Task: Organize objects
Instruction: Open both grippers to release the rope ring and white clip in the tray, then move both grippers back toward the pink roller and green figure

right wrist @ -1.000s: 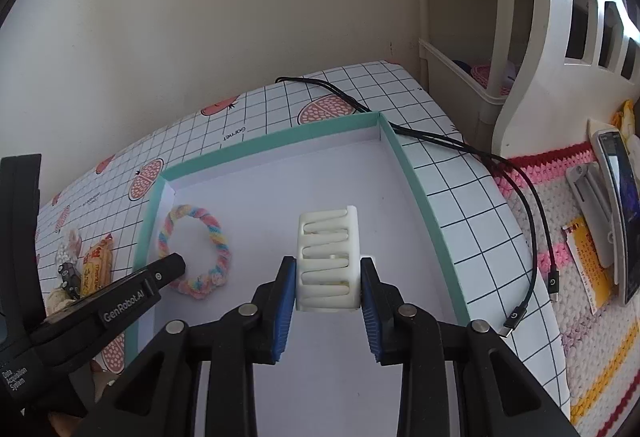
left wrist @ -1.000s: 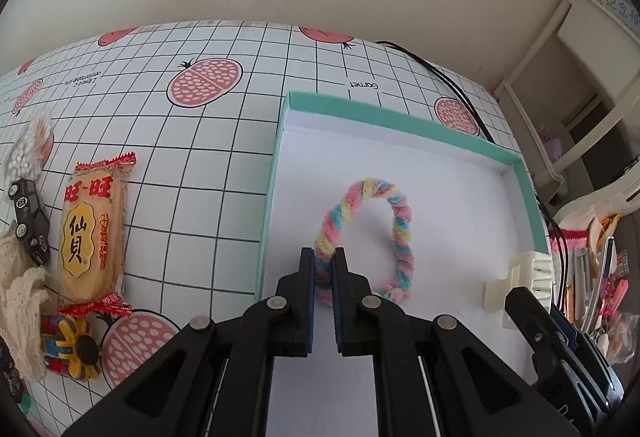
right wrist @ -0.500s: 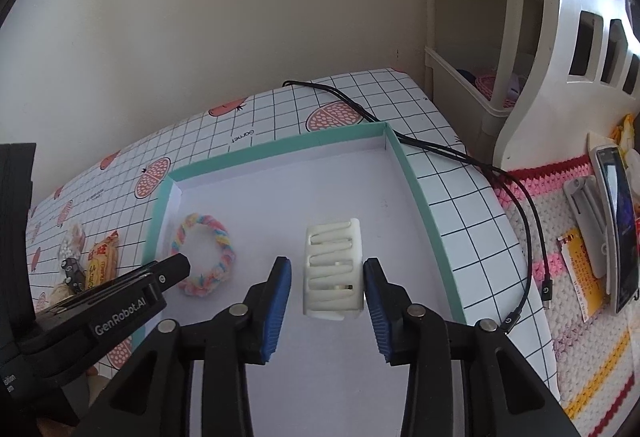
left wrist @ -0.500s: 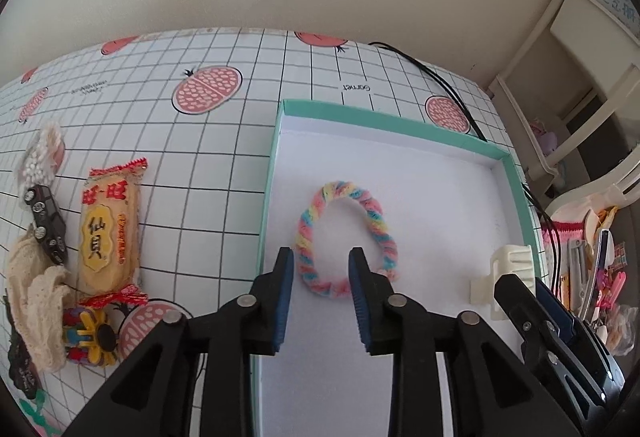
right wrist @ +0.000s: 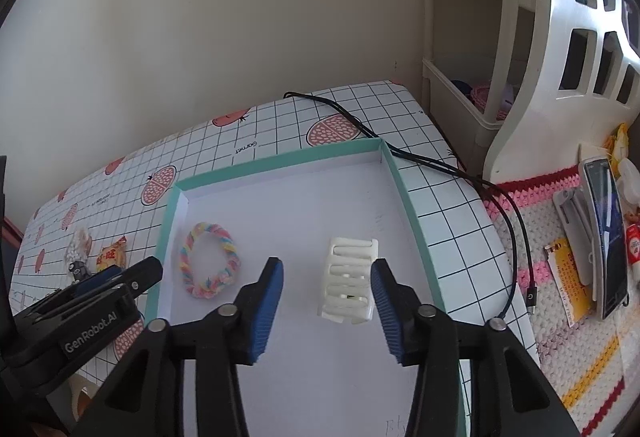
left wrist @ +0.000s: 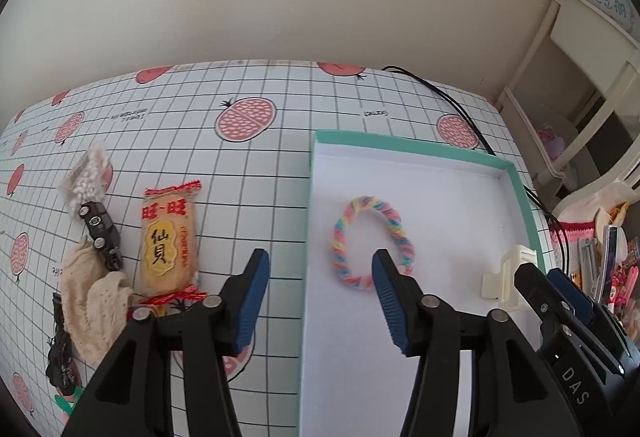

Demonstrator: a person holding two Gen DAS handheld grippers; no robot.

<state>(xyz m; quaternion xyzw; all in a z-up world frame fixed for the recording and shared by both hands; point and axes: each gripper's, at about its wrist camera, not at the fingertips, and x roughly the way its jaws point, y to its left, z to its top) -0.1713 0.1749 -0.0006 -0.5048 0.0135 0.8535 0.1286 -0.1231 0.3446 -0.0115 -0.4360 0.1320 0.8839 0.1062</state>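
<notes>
Only the left wrist view is showing the things waiting on the table (left wrist: 280, 165) outside the box: a rice cracker packet (left wrist: 169, 237), a small black toy car (left wrist: 102, 233), a bag of white beads (left wrist: 86, 179) and a heap of cream lace (left wrist: 94, 301), all lying well to the left of the teal-rimmed box (left wrist: 412, 146). Only the right wrist view is showing the phone (right wrist: 606, 233) propped on its stand and the crocheted mat (right wrist: 568, 301) beyond the table's right edge, with a black cable (right wrist: 516, 221) trailing across the table beside the box. In the left view the left tongs (left wrist: 320, 269) are standing wide open and holding nothing, straddling the box's left wall, the pastel braided hair tie (left wrist: 370, 239) lying flat on the white floor of the box just ahead of the right-hand finger. In the right view the right tongs (right wrist: 326, 277) are also gaping open and empty, and the white hair claw clip (right wrist: 349, 287) is sitting on the box floor between the fingers, close to the right-hand one; whether it is touching that finger cannot be told. The hair tie is lying well to the left of the clip, near the box's left wall.
</notes>
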